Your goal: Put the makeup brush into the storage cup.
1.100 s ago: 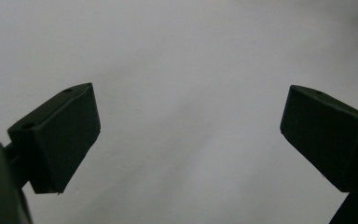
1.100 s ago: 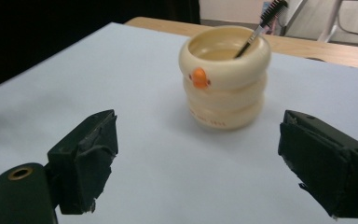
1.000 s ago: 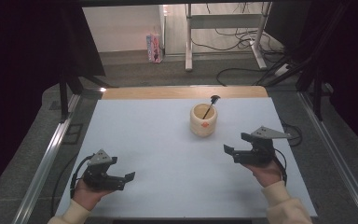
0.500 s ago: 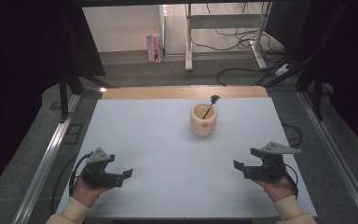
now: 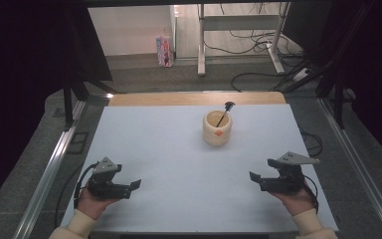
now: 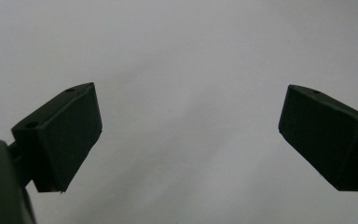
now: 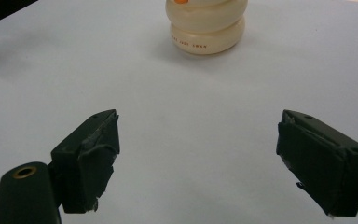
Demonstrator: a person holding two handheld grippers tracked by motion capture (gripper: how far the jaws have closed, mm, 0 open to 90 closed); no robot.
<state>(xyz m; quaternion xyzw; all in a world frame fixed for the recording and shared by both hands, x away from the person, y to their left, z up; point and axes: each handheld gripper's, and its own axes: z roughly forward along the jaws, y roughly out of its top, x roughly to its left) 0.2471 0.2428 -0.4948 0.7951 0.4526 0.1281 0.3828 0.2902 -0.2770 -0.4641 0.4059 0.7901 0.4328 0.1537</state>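
Note:
A cream, ribbed cup (image 5: 217,128) with an orange mark stands on the pale blue table top (image 5: 169,149), right of centre toward the back. A black spoon (image 5: 225,111) leans in it, handle over the rim. The cup's base (image 7: 206,29) shows at the top of the right gripper view. My left gripper (image 5: 135,185) rests at the front left, jaws wide apart over bare table (image 6: 186,116), holding nothing. At the front right my right gripper (image 5: 253,177) is open too, pointing left toward the table's middle, well short of the cup.
A wooden strip (image 5: 194,98) edges the table's far side. Metal rails (image 5: 54,164) run along both sides. Beyond lie a floor with cables (image 5: 258,74), a desk frame (image 5: 238,30) and a small pink carton (image 5: 164,51).
My right gripper has drawn back toward the front right edge of the table. My left gripper has shifted slightly toward the front. Both stayed open; the cup has not moved.

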